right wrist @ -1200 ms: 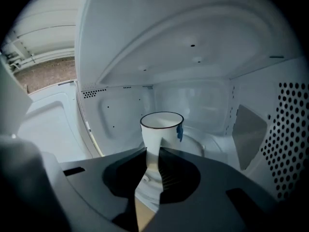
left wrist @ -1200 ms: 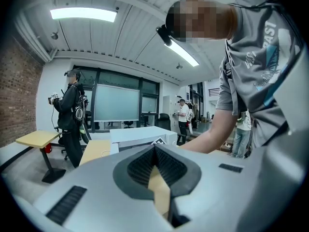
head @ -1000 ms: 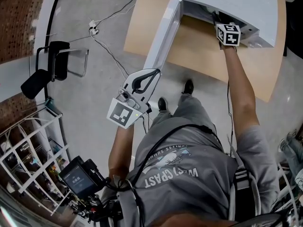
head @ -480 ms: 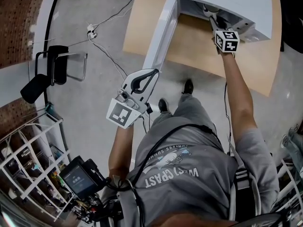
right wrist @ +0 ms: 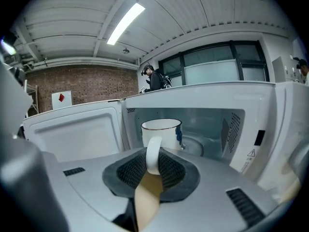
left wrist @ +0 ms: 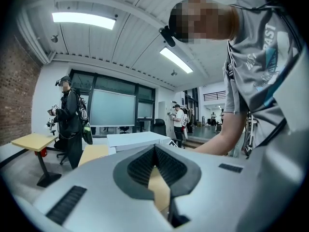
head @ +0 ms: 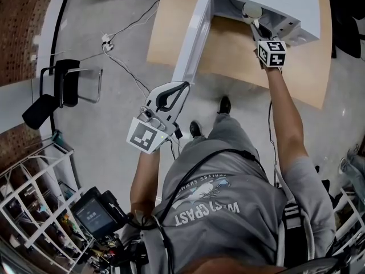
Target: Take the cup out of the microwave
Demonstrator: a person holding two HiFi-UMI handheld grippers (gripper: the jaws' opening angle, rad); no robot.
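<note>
Cup (right wrist: 161,131): white mug with a dark rim and a blue mark on its side, upright, sitting at the front of the microwave (right wrist: 241,111) cavity. Cannot tell if its base is on the cavity floor or lifted. Microwave door (right wrist: 72,129) is swung wide open to the left. The microwave sits on a tan tabletop (head: 171,33).

Right tongs (right wrist: 153,162): partly closed and clamped across the cup's handle (right wrist: 153,153), ribbed pads on both sides of the loop, cup body just beyond the tips.

Left tongs (left wrist: 154,150): tips together, nothing between them, held well away from the microwave near the person's waist.

Handling, as judgement:
- Rigid, looks like enamel or glazed ceramic.
- Likely light if empty; the contents are not visible.
- Smooth finish, so the handle may slip or pivot in the pads.
- Would chip or crack if knocked on the cavity edge or dropped.

Where to hold: the handle is the only part narrow enough for these tongs. That puts the weight off to one side, so the cup may tip forward. A grip high on the loop, close to the body, keeps it upright. Mind the door frame on the way out.
</note>
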